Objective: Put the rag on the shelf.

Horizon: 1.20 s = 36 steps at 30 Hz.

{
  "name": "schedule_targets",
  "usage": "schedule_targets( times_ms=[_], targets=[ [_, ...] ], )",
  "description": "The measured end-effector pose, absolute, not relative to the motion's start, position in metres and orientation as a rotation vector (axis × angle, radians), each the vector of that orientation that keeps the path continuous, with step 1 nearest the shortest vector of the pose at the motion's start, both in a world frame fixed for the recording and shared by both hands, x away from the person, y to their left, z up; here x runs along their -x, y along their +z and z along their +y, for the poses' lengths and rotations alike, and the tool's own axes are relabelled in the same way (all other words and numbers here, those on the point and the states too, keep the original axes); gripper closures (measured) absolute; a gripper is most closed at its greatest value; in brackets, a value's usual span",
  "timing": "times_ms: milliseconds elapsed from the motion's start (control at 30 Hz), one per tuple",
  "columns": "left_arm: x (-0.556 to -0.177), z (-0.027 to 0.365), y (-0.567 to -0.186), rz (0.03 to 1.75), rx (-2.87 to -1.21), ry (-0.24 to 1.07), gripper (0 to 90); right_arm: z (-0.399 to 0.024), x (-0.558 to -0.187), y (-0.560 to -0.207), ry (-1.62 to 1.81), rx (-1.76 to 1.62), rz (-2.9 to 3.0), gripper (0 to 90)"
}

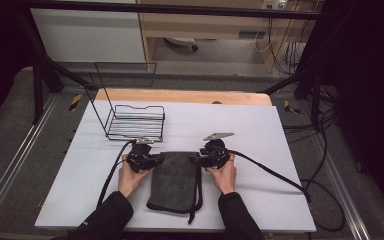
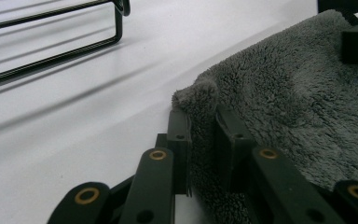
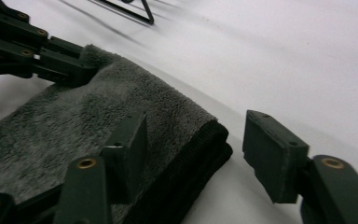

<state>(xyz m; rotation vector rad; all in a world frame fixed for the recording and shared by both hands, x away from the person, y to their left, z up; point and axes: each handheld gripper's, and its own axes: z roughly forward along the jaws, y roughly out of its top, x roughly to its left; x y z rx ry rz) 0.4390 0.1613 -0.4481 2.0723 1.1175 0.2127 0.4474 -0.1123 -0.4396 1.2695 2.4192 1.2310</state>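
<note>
A folded dark grey fleece cloth lies on the white table near its front edge. My left gripper is at the cloth's far left corner. In the left gripper view its jaws are shut on that corner of the cloth, with a tuft pinched up between the pads. My right gripper is at the far right corner. In the right gripper view its jaws stand open astride the folded edge of the cloth, one pad over the fleece and the other clear of it on the table side.
A black wire basket stands on the table behind the left gripper, close to the cloth. Black cables trail from both grippers across the table, the right one off its right edge. Bare white surface lies right of and behind the cloth.
</note>
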Motion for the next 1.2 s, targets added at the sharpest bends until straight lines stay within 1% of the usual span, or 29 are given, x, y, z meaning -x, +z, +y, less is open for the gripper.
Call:
schedule_targets(
  times_ms=[67,367,667,800,833,1067,1200],
  targets=[
    [-0.4389,0.1612,-0.4482,1.115,-2.073,0.215,76.8,-0.1109,-0.4478,-0.4435,1.189,-1.278,2.438,47.0],
    [-0.4392,0.1629,-0.4496,1.11,-2.059,0.2,76.7,-0.1101,-0.4508,-0.4477,1.177,-1.314,2.485,53.5],
    [-0.4388,0.1627,-0.4497,1.089,-2.069,0.213,76.7,-0.11,-0.4533,-0.4484,1.214,-1.391,2.526,68.1],
    [-0.4393,0.1631,-0.4498,1.091,-2.066,0.205,76.7,-0.1103,-0.4541,-0.4484,1.221,-1.396,2.538,71.5],
    [-0.4394,0.1632,-0.4497,1.096,-2.064,0.201,76.7,-0.1106,-0.4541,-0.4478,1.223,-1.4,2.537,74.3],
    [-0.4391,0.1645,-0.4497,1.109,-2.043,0.189,79.1,-0.1124,-0.4532,-0.4432,1.249,-1.401,2.524,80.0],
    [-0.4396,0.1672,-0.4498,1.12,-2.019,0.169,80.0,-0.1132,-0.4524,-0.4416,1.273,-1.398,2.517,80.4]
  ],
)
